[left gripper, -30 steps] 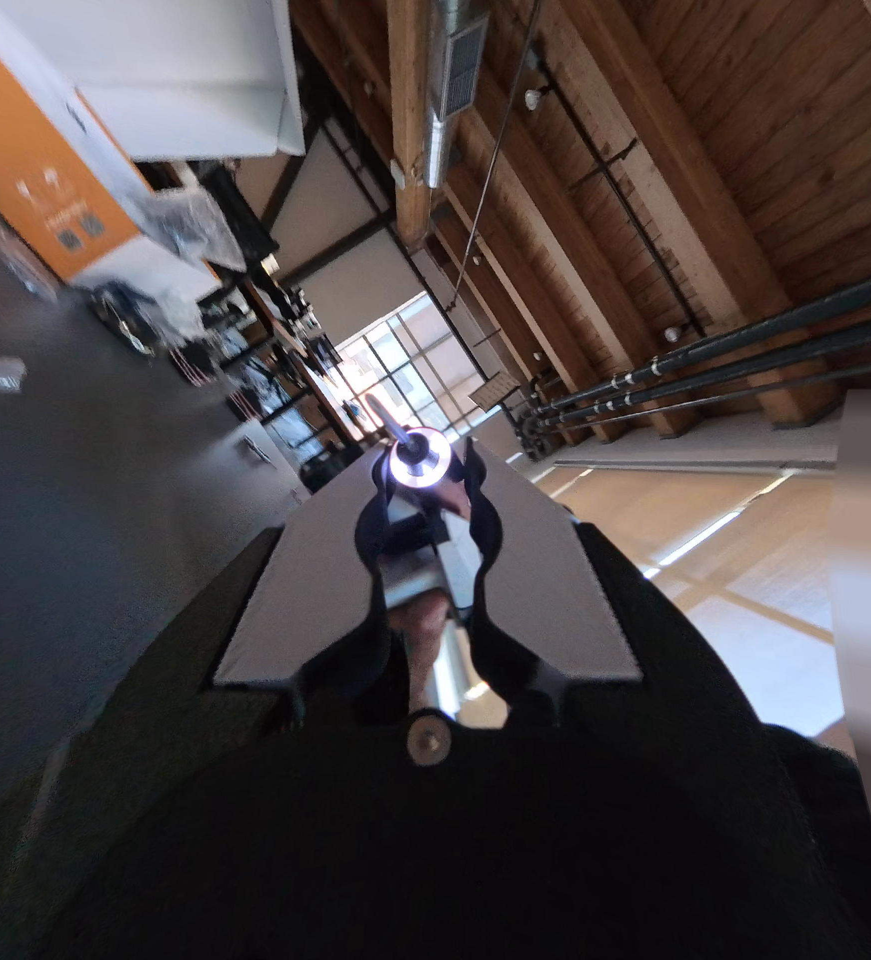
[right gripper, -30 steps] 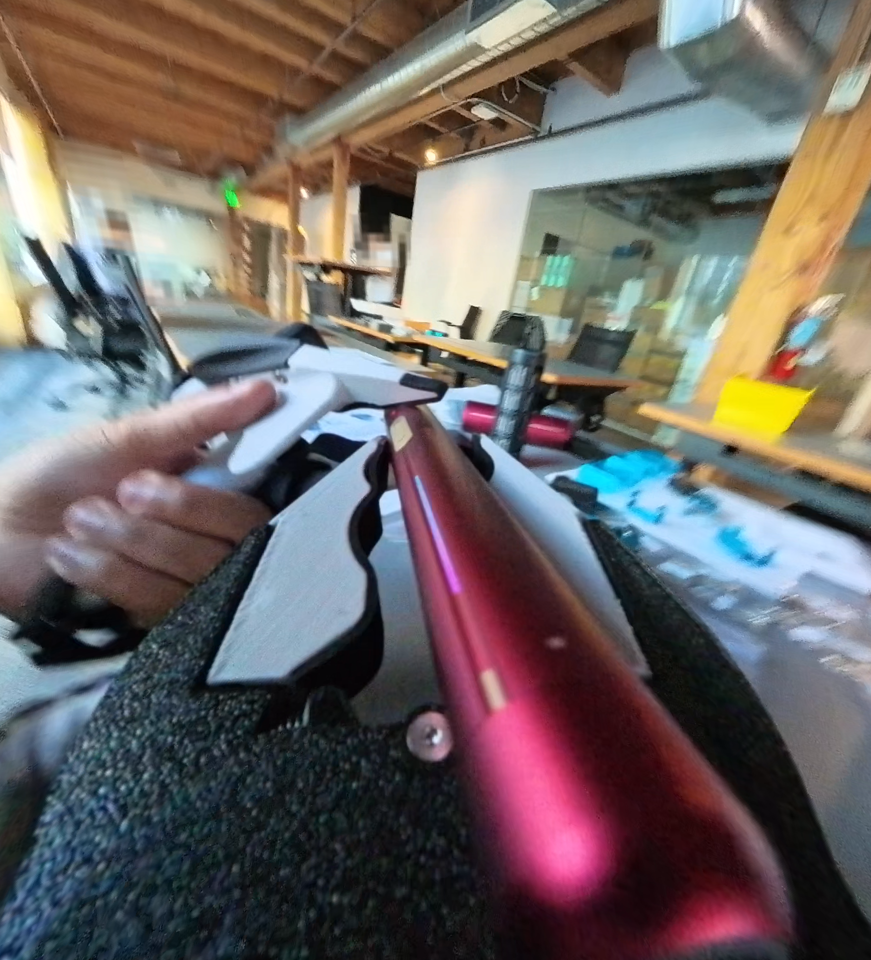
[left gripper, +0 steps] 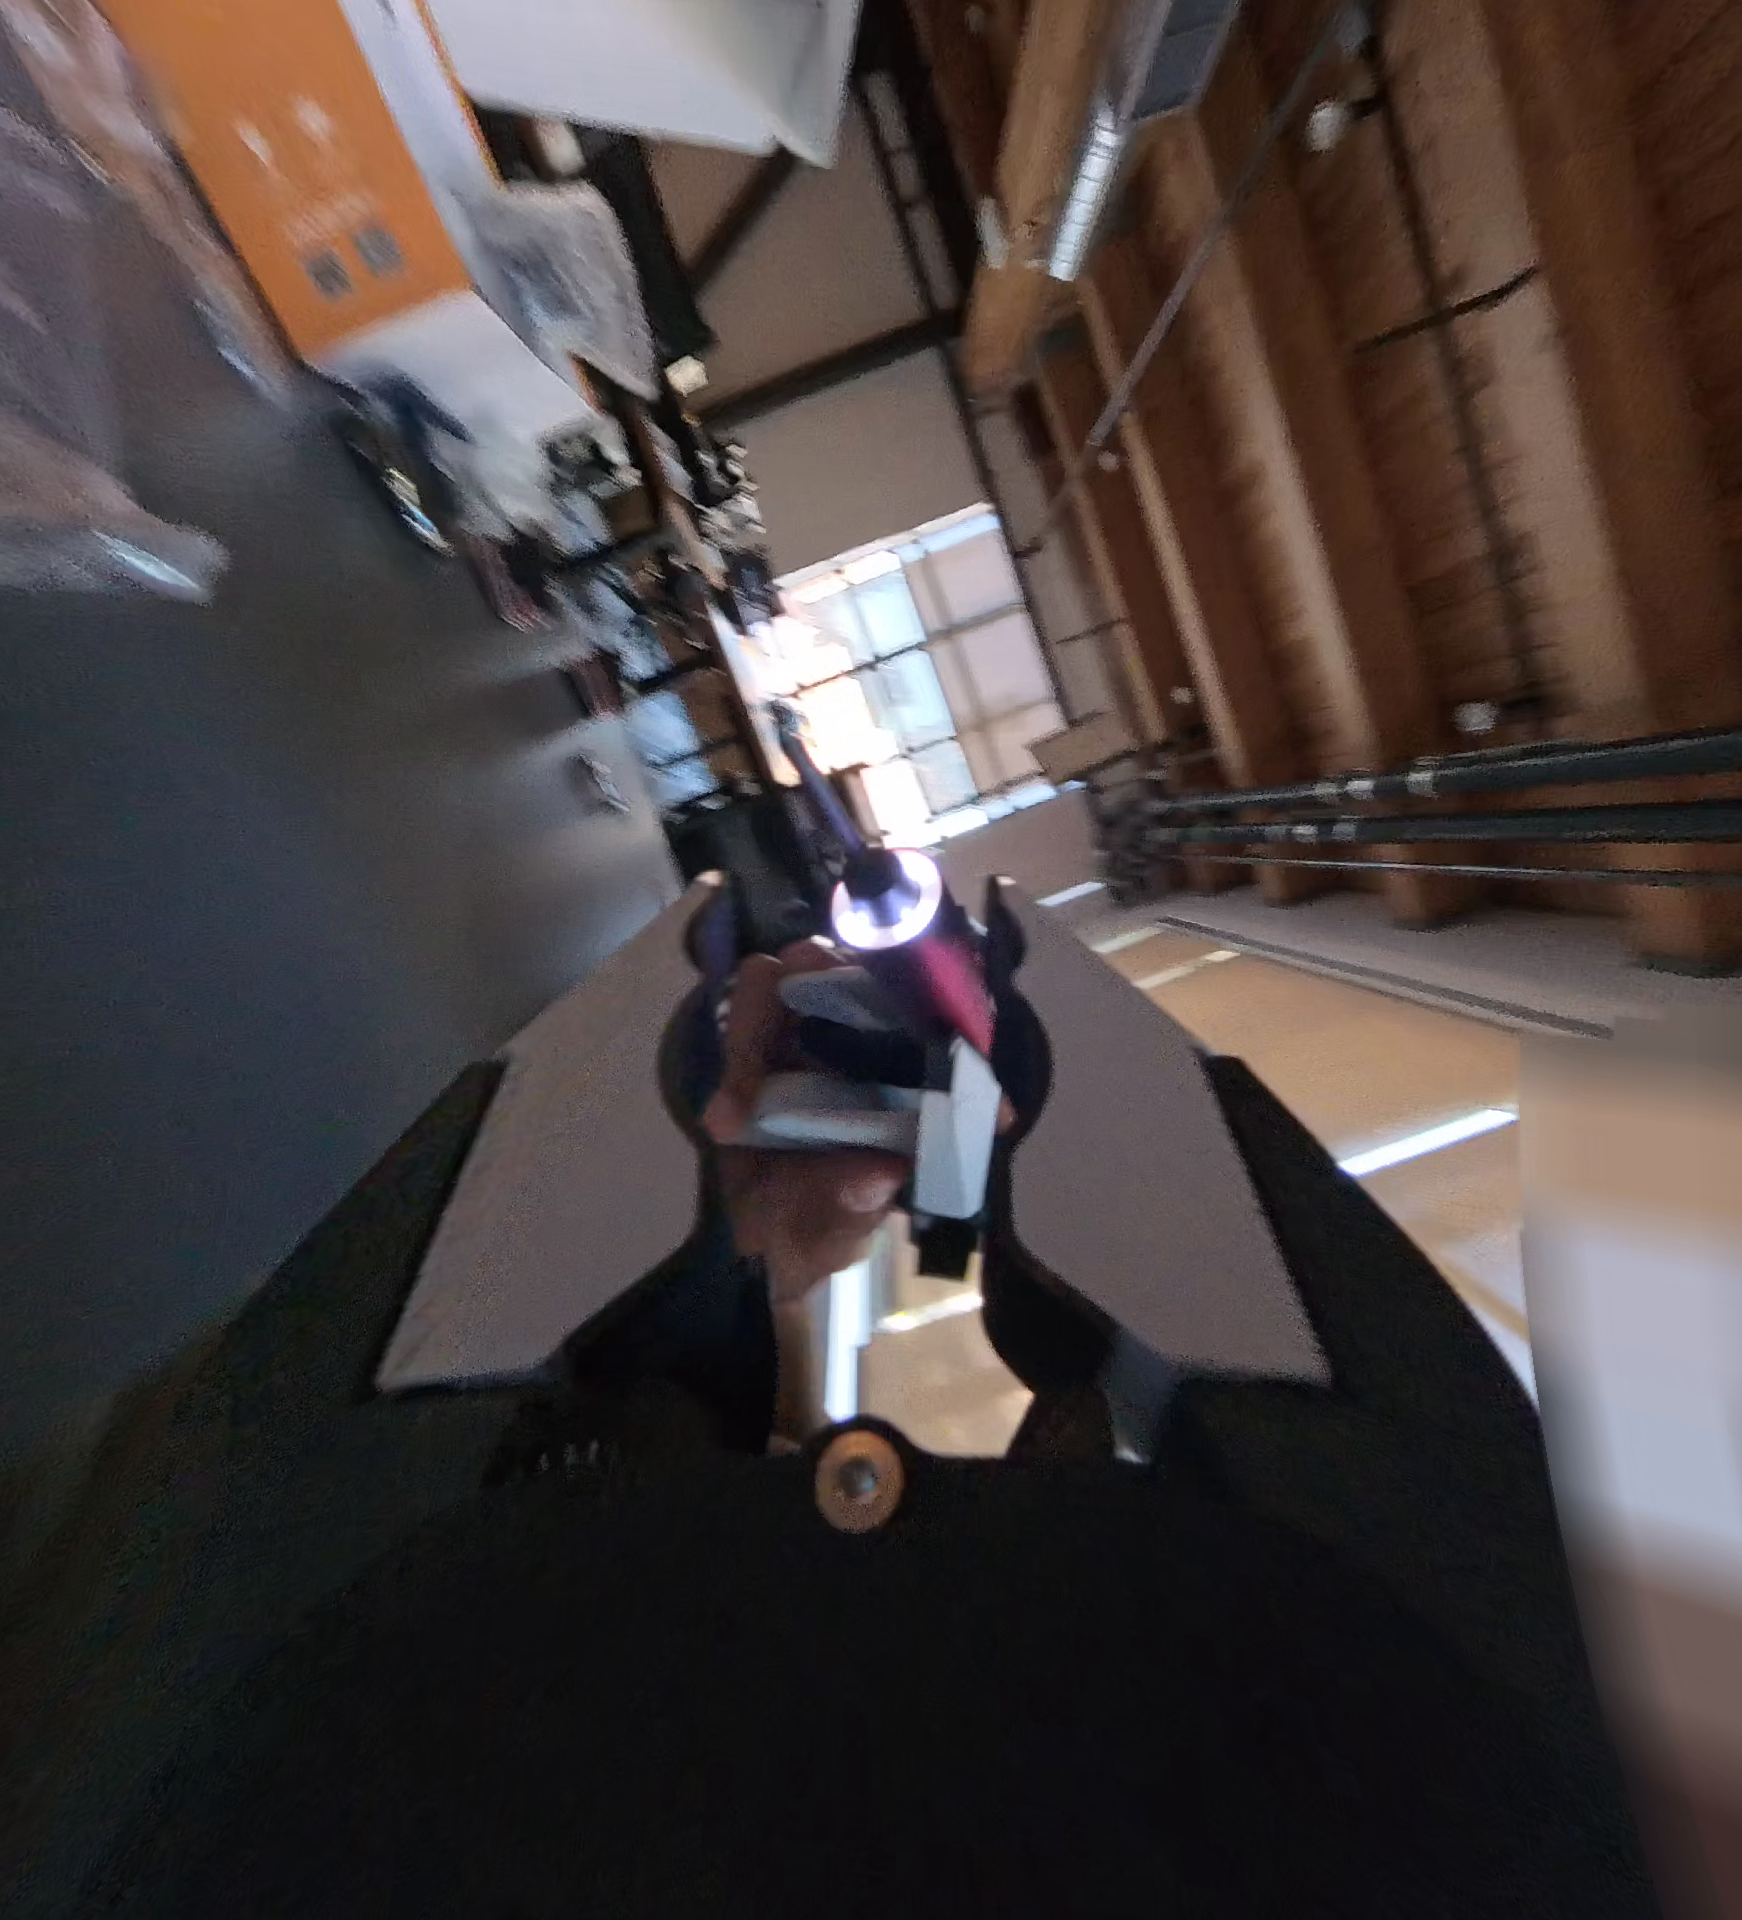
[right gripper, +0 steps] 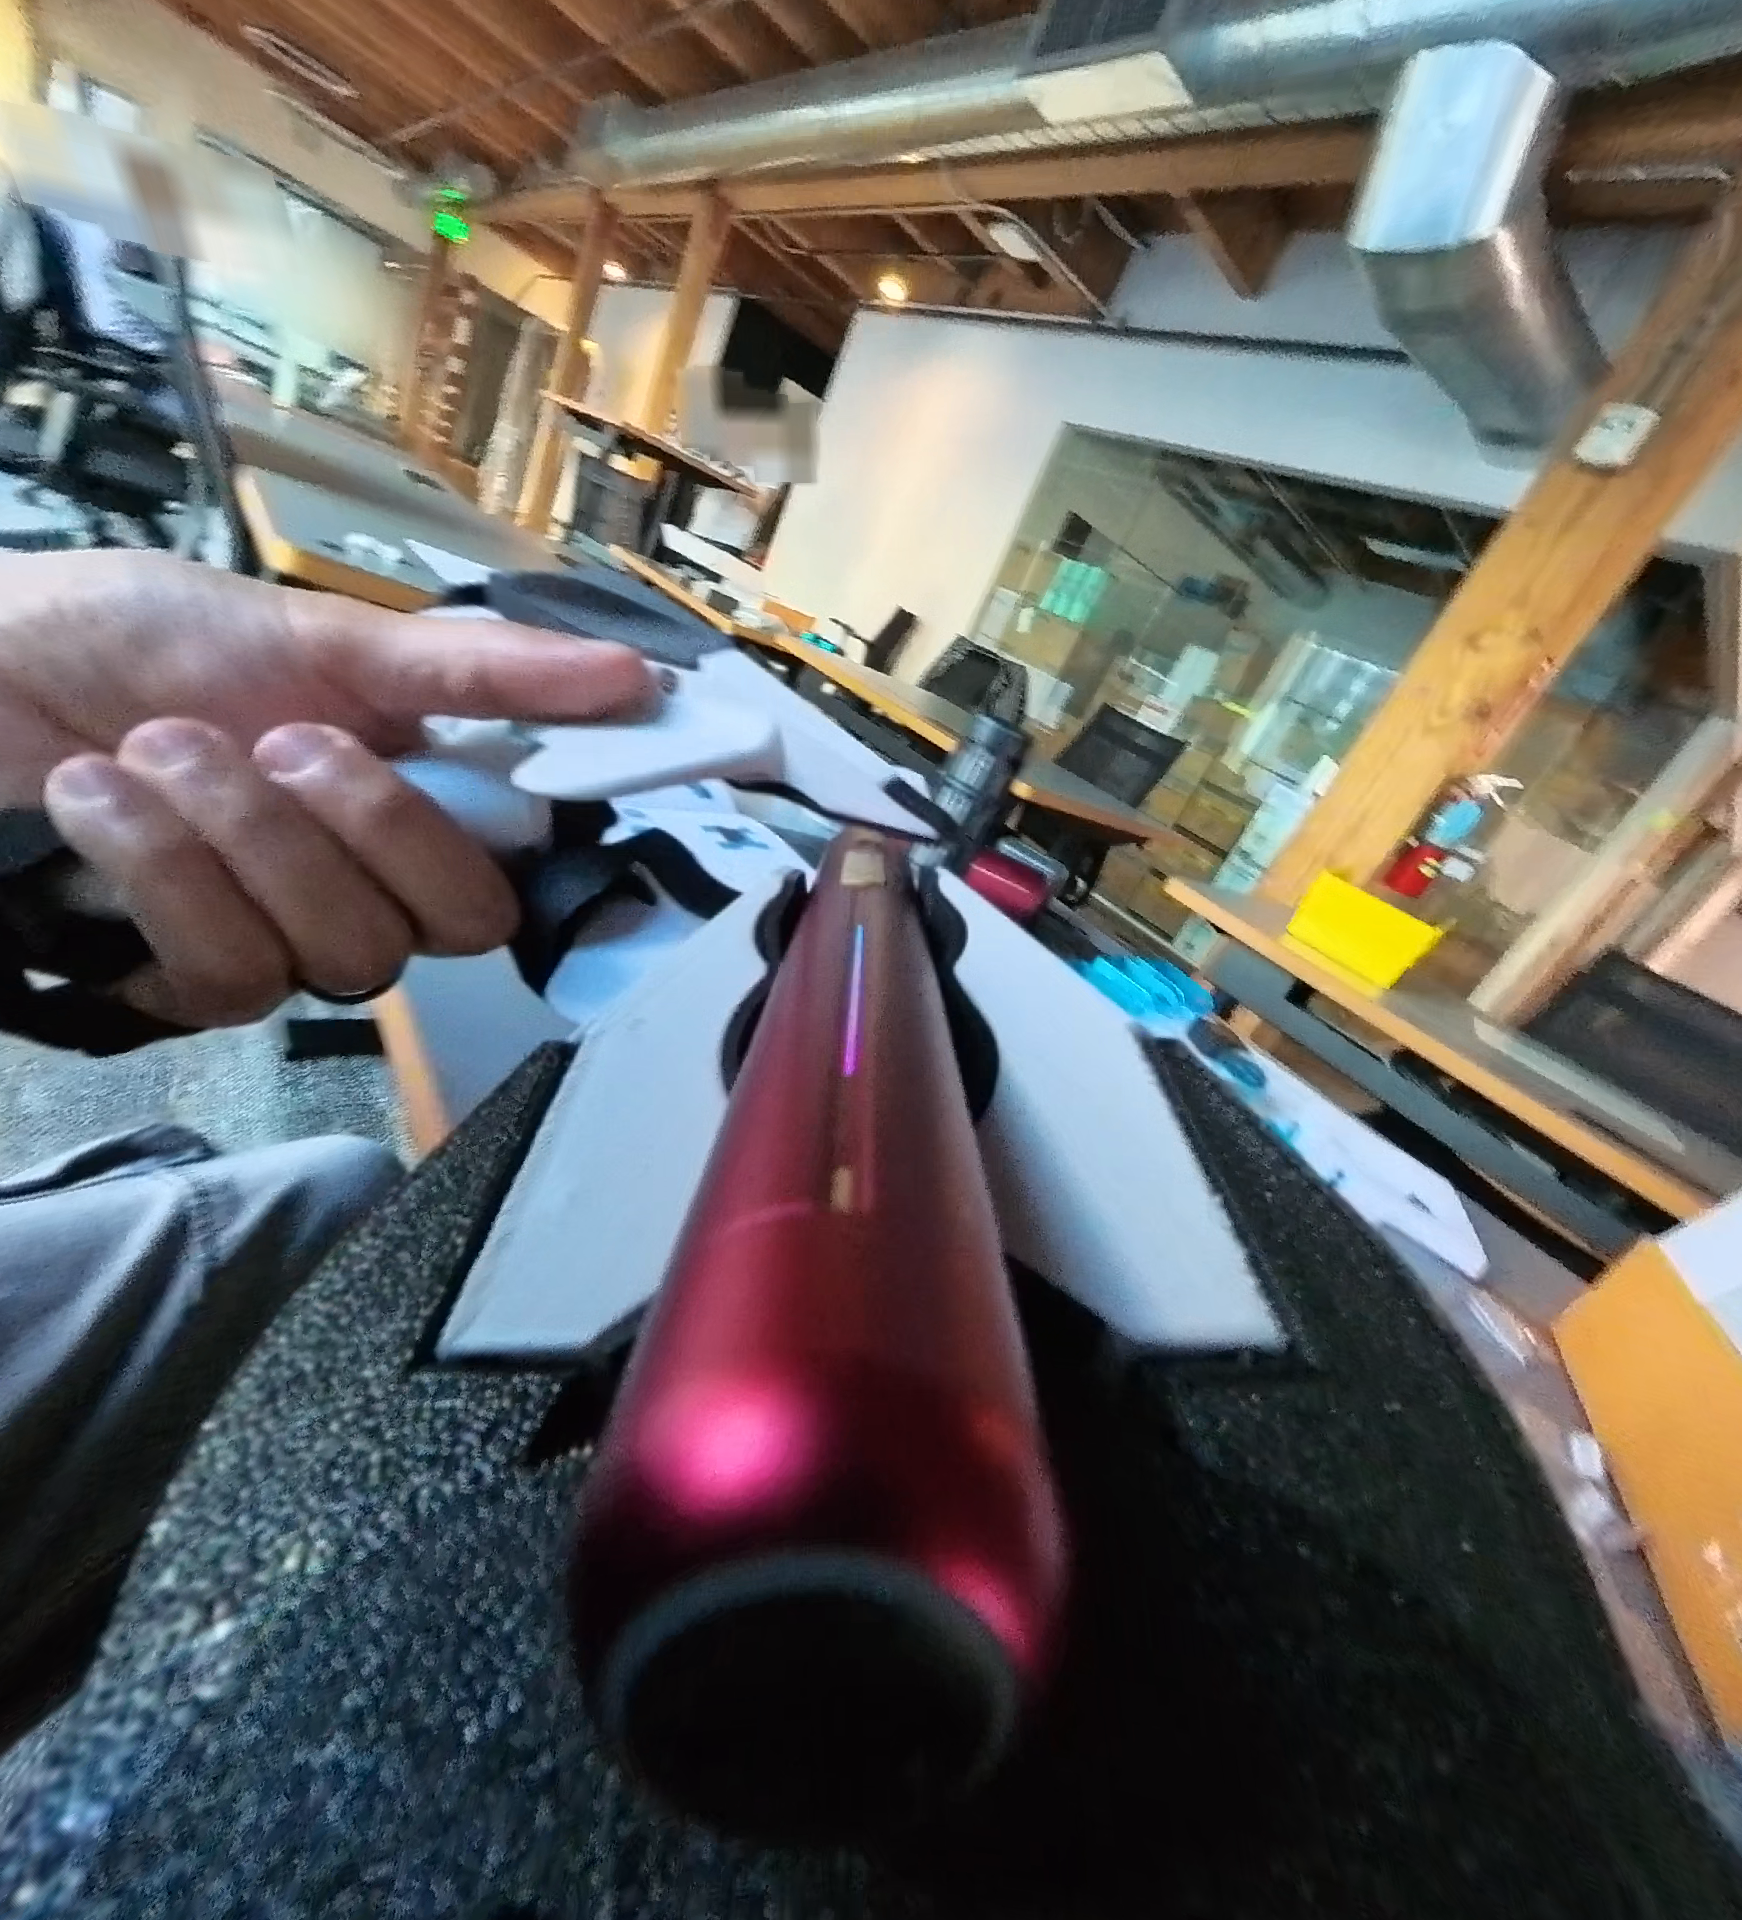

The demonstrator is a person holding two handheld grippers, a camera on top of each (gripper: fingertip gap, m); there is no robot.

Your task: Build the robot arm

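A yellow bin sits on a desk by a wooden post; a fire extinguisher stands behind it.

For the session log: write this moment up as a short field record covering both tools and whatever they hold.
right tool: shut on the red powered screwdriver, which lies lengthwise between its fingers
left tool: open, gripped by a hand, its tips close to the screwdriver's front end
contact, left tool to screwdriver: cannot tell
screwdriver front: lit ring glowing, dark bit sticking out
surroundings: workshop tables, yellow bin on one behind
image quality: left wrist view is motion-blurred
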